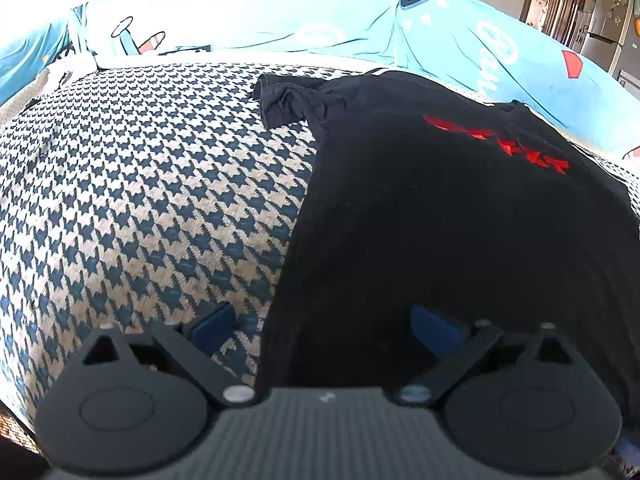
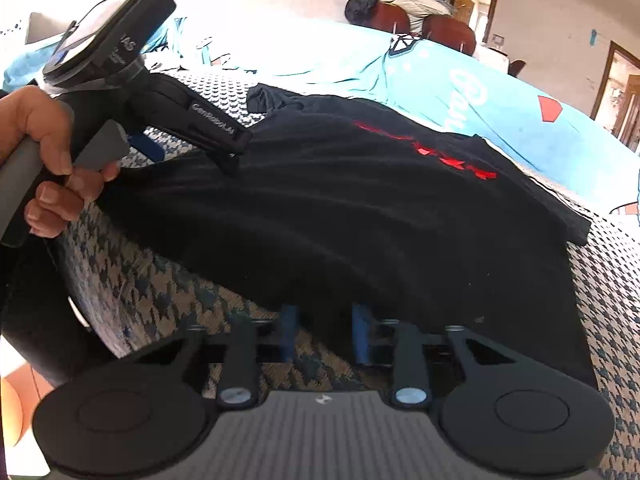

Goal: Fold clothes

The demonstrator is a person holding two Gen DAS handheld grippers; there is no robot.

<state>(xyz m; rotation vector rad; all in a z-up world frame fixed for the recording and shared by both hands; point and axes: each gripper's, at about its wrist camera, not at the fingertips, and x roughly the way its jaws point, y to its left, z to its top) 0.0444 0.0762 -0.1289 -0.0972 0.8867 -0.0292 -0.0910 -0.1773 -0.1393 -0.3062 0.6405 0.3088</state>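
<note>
- Folding is at the grasp stage: one black T-shirt [image 2: 360,216] with red lettering lies spread on the houndstooth-covered surface [image 1: 140,200], its hem toward the near edge and its collar toward the far edge.
- Right tool [image 2: 326,332]: the jaws stand narrowly apart, astride the shirt's near hem. A fold of black cloth sits between the blue pads [image 2: 362,336]; whether the pads actually press on it cannot be told from the right wrist view.
- Left tool [image 1: 324,330]: the jaws stand wide open. One blue pad is over the bare houndstooth cover, the other over black cloth, so the shirt's side edge lies between them. Nothing is gripped.
- In the right wrist view the left tool appears at the shirt's far-left side, carried by a person's hand [image 2: 52,160].
- Judged next move: close the left tool on the shirt's edge, confirm the right tool's hold on the hem, then lift both together and carry the cloth over. Thin fabric may slip, so both pads need full cloth between them.
- Count: one black T-shirt; two tools; one visible hand; one turquoise printed cloth [image 1: 248,12] along the far edge of the surface.
</note>
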